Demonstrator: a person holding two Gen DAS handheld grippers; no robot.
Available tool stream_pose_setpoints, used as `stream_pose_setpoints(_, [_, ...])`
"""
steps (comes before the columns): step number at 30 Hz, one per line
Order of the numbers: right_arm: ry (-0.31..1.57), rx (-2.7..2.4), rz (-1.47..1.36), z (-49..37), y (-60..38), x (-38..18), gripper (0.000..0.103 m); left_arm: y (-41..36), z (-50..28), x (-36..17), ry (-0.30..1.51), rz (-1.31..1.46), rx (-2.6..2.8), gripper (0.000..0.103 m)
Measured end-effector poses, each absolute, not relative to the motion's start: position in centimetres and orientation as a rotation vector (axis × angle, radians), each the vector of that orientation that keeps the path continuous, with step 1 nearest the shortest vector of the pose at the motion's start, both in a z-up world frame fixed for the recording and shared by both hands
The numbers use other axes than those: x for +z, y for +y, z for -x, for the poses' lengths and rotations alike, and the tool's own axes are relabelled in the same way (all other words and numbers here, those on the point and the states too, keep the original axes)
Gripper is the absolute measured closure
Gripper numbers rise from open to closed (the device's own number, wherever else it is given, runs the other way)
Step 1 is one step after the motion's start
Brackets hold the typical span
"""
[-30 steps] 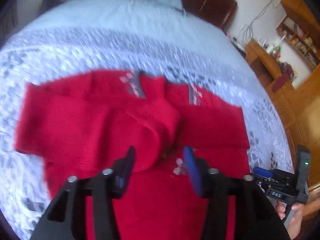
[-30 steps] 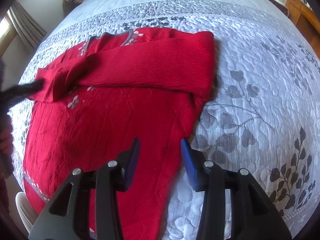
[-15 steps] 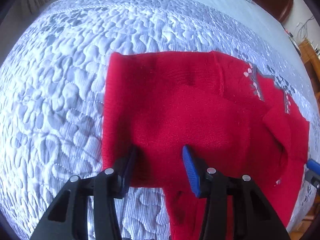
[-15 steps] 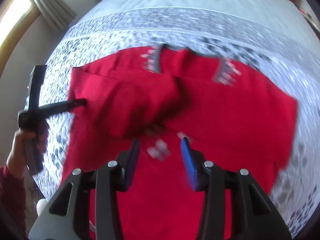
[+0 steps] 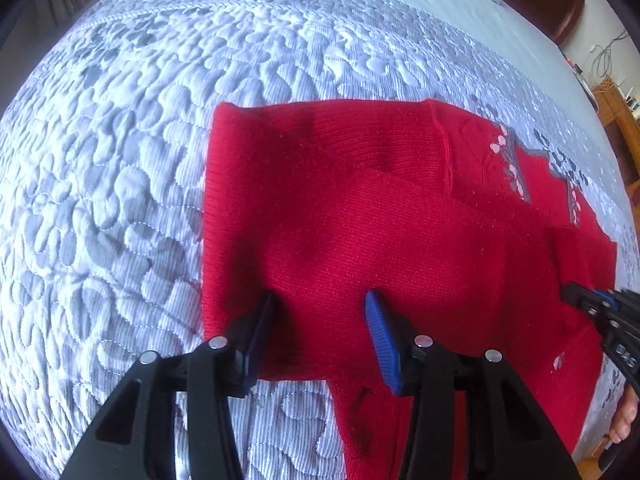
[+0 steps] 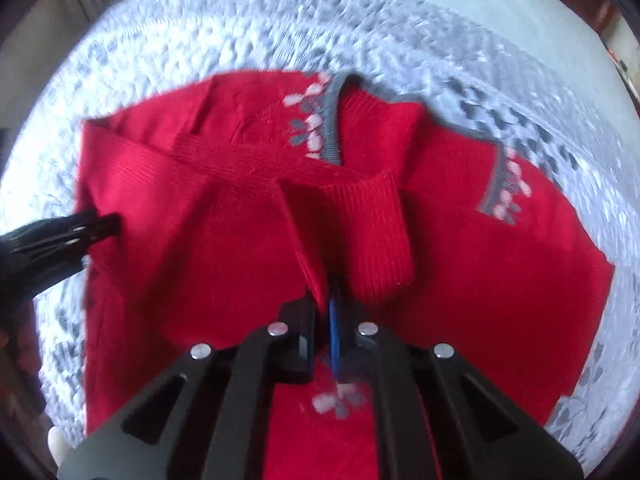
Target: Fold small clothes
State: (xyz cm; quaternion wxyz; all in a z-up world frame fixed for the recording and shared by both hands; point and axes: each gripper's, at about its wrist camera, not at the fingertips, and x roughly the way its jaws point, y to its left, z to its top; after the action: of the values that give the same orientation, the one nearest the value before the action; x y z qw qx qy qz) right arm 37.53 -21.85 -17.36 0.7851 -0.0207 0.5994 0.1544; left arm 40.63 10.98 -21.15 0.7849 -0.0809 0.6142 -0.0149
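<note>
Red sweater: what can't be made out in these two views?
- Red sweater hem: cut off by the bottom edge, both views.
- Collar pattern: motion-blurred, right wrist view.
- Cuff edge: hidden inside the shut right claw.
- Cloth beneath the open left claw: contact unclear.

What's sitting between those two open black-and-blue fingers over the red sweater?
Only the red sweater itself. In the left wrist view, the left gripper stands open above the folded sleeve; nothing else lies in the gap.
</note>
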Motion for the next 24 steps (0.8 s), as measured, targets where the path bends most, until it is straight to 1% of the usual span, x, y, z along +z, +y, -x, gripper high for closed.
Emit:
stream_pose_setpoints(1, [1.277, 0.351, -0.010, -36.5, -23.5, -16.7, 0.099, 11.0, -40.6, -21.1, 1.324, 0.178, -0.032, 0.055])
stream_pose_setpoints(3, [1.278, 0.376, -0.107, -34.2, -26.7, -16.2, 0.094, 10.9, -40.6, -21.2, 1.319, 0.175, -0.028, 0.055])
stream_pose_setpoints(5, [1.287, 0.355, -0.118, -31.6, -29.3, -16.7, 0.086, 10.8, -40.3, -21.1, 1.310, 0.164, -0.019, 0.054])
stream_pose_setpoints(7, [1.300, 0.322, -0.095, -29.6, -31.1, -17.6, 0.060, 10.6, -40.2, -21.1, 1.304, 0.159, -0.007, 0.054])
stream_pose_setpoints(9, [1.312, 0.296, -0.103, -27.9, -33.5, -18.8, 0.059, 10.3, -40.2, -21.1, 1.301, 0.155, 0.003, 0.054])
stream_pose_setpoints(11, [1.325, 0.295, -0.169, -27.6, -35.5, -19.5, 0.059, 10.1, -40.2, -21.0, 1.293, 0.150, 0.012, 0.054])
stream_pose_setpoints(16, [1.350, 0.332, -0.329, -31.0, -36.4, -20.3, 0.059, 10.4, -39.2, -19.0, 1.235, 0.194, 0.024, 0.054])
stream_pose_setpoints(18, [1.379, 0.364, -0.398, -32.8, -36.0, -21.3, 0.059, 10.8, -38.7, -18.1, 1.213, 0.206, 0.022, 0.047])
stream_pose_setpoints(22, [1.424, 0.361, -0.440, -34.8, -33.7, -22.8, 0.059, 12.6, -37.6, -15.9, 1.150, 0.213, 0.060, 0.046])
stream_pose_setpoints(24, [1.417, 0.363, -0.454, -35.1, -33.2, -23.3, 0.068, 13.3, -37.1, -15.1, 1.124, 0.196, 0.074, 0.044])
